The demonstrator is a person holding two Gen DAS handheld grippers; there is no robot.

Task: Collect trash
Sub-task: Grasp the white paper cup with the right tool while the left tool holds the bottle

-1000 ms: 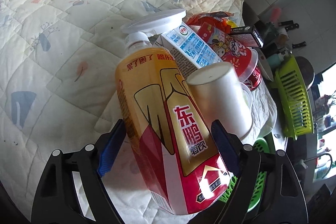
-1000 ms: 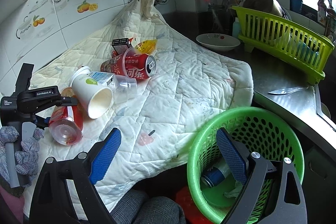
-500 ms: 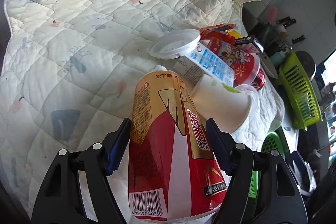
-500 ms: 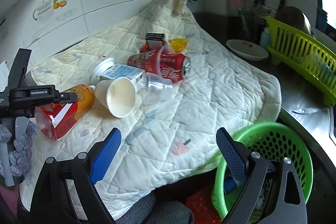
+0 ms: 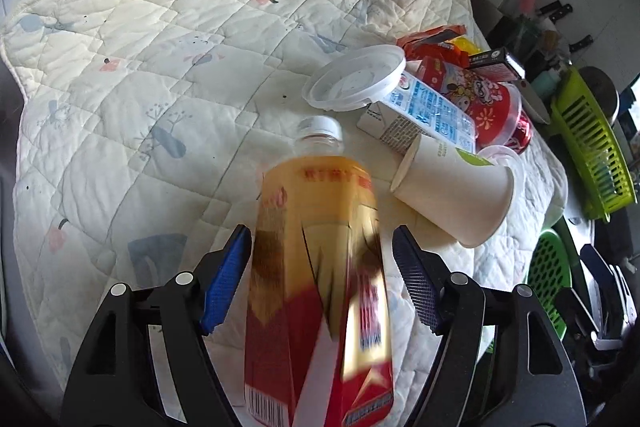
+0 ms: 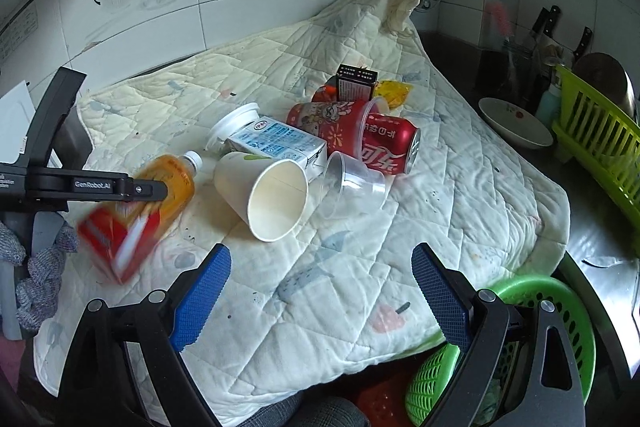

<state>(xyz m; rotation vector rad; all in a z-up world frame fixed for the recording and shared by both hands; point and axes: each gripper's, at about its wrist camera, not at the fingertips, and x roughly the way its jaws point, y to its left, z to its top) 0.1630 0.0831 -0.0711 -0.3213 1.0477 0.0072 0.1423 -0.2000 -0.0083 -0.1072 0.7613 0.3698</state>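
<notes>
Left hand-held gripper (image 5: pixel 322 231): jaws straddle the orange drink bottle (image 5: pixel 316 267), white cap pointing away. The bottle is blurred and slim gaps show beside both pads, so I cannot tell if it is clamped. The bottle sits near the quilt's (image 6: pixel 460 187) left edge, base toward the front.

Left to right across the quilt's middle:
- paper cup (image 6: pixel 264 195) on its side, mouth toward the front edge, just beside the bottle
- white lid (image 5: pixel 354 79) leaning on the milk carton (image 6: pixel 276 141) behind the cup
- clear plastic cup (image 6: pixel 356 183) on its side, touching the carton
- red printed cup (image 6: pixel 332 121) and cola can (image 6: pixel 390 147) lying side by side
- small dark box (image 6: pixel 356 81) and yellow wrapper (image 6: pixel 392 93) behind them, toward the back edge

Right hand-held gripper (image 6: pixel 320 251): jaws wide, nothing between them, over the quilt's front edge.

Green basket (image 6: pixel 560 307) sits below the quilt's front right corner (contents mostly hidden). A white bowl (image 6: pixel 512 123) and green dish rack (image 6: pixel 600 139) are on the surface off the right edge.
</notes>
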